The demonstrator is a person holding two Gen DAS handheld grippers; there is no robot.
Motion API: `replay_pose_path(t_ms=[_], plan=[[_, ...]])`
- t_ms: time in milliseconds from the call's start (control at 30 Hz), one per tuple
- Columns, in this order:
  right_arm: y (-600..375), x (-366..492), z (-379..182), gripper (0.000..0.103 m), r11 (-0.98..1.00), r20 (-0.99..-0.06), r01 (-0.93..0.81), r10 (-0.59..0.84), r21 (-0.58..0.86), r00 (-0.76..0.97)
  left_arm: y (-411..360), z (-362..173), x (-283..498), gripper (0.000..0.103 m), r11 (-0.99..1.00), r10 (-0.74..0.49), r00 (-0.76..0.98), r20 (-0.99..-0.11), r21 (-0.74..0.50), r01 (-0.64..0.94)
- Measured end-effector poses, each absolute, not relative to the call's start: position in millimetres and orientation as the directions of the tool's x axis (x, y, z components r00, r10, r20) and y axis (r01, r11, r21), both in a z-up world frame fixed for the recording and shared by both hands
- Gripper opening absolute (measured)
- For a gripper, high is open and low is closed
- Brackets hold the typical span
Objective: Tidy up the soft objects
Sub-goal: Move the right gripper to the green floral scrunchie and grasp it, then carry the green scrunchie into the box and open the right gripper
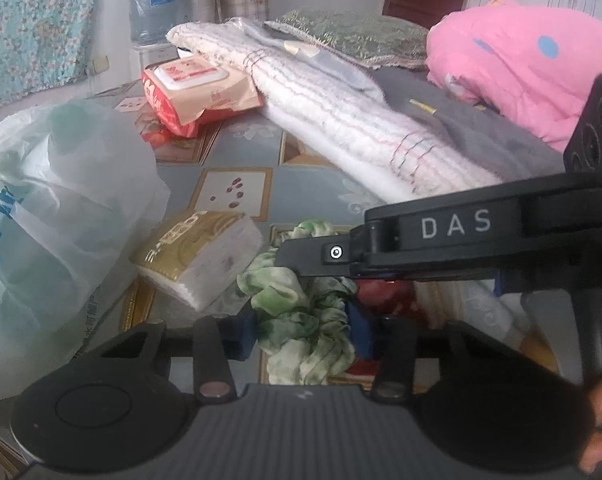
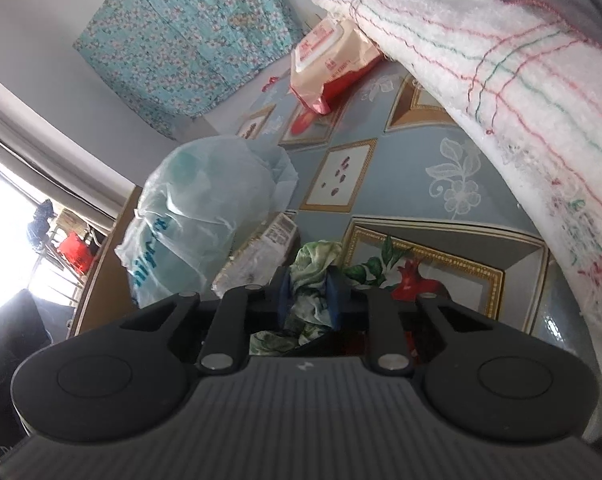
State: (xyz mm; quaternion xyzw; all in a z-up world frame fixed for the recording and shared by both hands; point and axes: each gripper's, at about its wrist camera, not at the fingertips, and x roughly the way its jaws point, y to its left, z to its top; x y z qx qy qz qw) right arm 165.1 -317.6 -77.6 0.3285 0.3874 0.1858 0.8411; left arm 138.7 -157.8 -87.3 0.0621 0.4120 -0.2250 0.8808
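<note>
A green-and-white scrunched cloth (image 1: 301, 316) lies on the patterned bed cover (image 1: 261, 140). My left gripper (image 1: 301, 332) stands open around it, blue pads either side. My right gripper (image 2: 308, 298) is shut on the same cloth (image 2: 311, 272), its blue pads pressing the fabric; its black body (image 1: 441, 236) reaches in from the right in the left wrist view. A white towel with coloured stitching (image 1: 341, 108) (image 2: 521, 80) lies folded behind, with a grey cloth (image 1: 481, 128) and a pink quilt (image 1: 521, 60).
A white plastic bag (image 1: 53, 208) (image 2: 205, 208) sits at the left. A gold tissue pack (image 1: 201, 256) lies beside the cloth. A red wipes pack (image 1: 197, 88) (image 2: 329, 64) lies farther back. A water bottle (image 1: 153, 4) stands by the wall.
</note>
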Motion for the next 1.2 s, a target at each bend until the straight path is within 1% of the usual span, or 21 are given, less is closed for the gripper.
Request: replay_pose_path(t_ms=[133,467,600,700,833,967,1067,1200], plan=[[-323.6,158.4,-63.4,0.018,0.701,-0.487,-0.08,0.568,0.708,0.663,-163.3,-72.0,135.2,0.047,0.882,-0.373,0.569,-0.733,-0.09,0.463],[-331.7,149.8,-22.3,0.018,0.661,-0.374,-0.165,0.592,0.732,0.714,-163.5,-28.6,125.3,0.047,0.888,-0.378,0.647,-0.663,-0.061,0.457],[-323.2,149.1,-2.1,0.018,0.642,-0.327,-0.226,0.624,0.733,0.71,-152.4,-7.2,117.3,0.047,0.902,-0.358,0.689,-0.63,-0.042,0.43],[-307.6,153.4,18.2,0.019,0.624,-0.289,-0.301,0.665,0.721,0.688,-137.0,14.3,108.4,0.047,0.921,-0.315,0.734,-0.601,-0.008,0.389],[-271.8,163.8,47.7,0.019,0.573,-0.242,-0.419,0.749,0.705,0.617,-105.9,42.9,96.4,0.047,0.95,-0.235,0.787,-0.571,0.036,0.31],[-219.3,182.8,71.7,0.02,0.478,-0.22,-0.518,0.848,0.709,0.482,-61.6,67.8,85.3,0.047,0.977,-0.122,0.818,-0.562,0.076,0.199],[-172.1,192.9,85.5,0.02,0.42,-0.235,-0.569,0.898,0.707,0.371,-25.3,81.6,80.8,0.047,0.99,-0.051,0.813,-0.581,0.08,0.12],[-110.3,199.1,97.3,0.02,0.378,-0.29,-0.61,0.926,0.696,0.242,22.2,85.7,79.1,0.047,0.997,0.009,0.778,-0.628,0.062,0.038]])
